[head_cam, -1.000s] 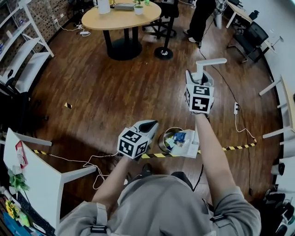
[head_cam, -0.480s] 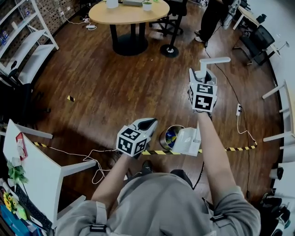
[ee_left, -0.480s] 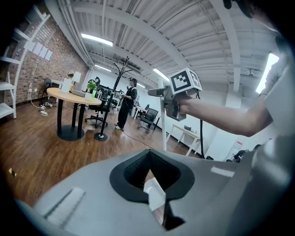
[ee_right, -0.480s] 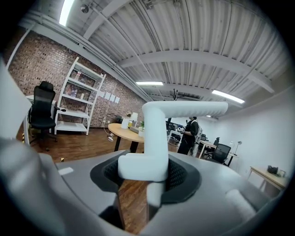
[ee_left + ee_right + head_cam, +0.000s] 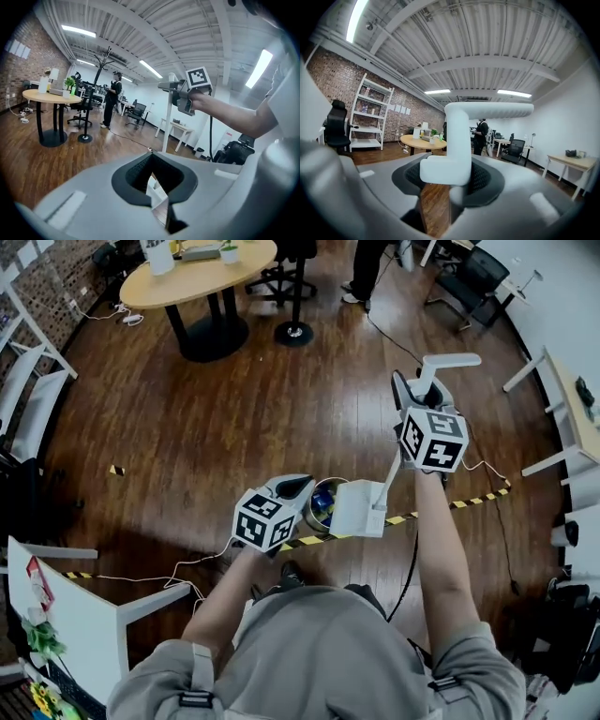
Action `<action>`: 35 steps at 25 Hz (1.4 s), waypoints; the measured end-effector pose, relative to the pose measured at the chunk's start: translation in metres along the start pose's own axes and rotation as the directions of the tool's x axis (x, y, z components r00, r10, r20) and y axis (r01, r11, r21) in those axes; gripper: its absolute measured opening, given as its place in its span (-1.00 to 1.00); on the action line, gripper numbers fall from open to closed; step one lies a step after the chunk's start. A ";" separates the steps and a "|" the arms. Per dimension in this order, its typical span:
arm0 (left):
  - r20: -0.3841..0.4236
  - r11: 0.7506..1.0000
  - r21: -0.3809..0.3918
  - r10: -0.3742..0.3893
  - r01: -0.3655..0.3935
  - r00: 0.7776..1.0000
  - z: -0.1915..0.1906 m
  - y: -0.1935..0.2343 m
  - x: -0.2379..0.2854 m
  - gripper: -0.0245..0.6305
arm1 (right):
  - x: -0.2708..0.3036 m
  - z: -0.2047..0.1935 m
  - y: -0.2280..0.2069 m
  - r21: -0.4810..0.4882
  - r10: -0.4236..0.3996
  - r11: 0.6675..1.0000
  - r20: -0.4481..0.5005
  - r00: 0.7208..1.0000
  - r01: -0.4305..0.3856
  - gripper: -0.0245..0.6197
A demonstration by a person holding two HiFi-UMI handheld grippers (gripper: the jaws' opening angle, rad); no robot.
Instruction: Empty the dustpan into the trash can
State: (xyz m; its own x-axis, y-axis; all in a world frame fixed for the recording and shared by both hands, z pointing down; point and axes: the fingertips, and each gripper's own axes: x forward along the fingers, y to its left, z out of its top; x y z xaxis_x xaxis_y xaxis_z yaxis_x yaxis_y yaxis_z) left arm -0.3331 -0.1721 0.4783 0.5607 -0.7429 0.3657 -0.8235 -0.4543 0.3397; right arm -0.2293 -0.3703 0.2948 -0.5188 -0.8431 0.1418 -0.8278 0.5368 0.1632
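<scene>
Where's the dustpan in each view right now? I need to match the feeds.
Head view: dustpan at centre, beside the trash can, handle rising to the right gripper.
Left gripper view: its handle stands upright, just right of centre.
Right gripper view: handle dead centre, clamped between the jaws.
Shared landmark: round wooden table.

We clamp the handle of the white long-handled dustpan (image 5: 359,509) in our right gripper (image 5: 413,393); its pan hangs just beside the round metal trash can (image 5: 321,500).
</scene>
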 end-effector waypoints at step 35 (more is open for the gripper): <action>-0.249 0.953 0.116 -0.245 0.281 0.937 -0.064 -0.313 0.220 -0.91 | -0.362 -0.172 -0.352 0.230 -0.407 0.886 -0.029 0.913 0.403 -0.34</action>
State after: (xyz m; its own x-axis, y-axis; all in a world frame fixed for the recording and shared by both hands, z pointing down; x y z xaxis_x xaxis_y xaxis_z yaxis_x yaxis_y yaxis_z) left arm 0.0537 -0.1622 0.5076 0.7489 -0.4622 0.4749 -0.6373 -0.6985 0.3254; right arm 0.2864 -0.2479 0.3539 -0.1302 -0.9873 0.0912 -0.9914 0.1286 -0.0234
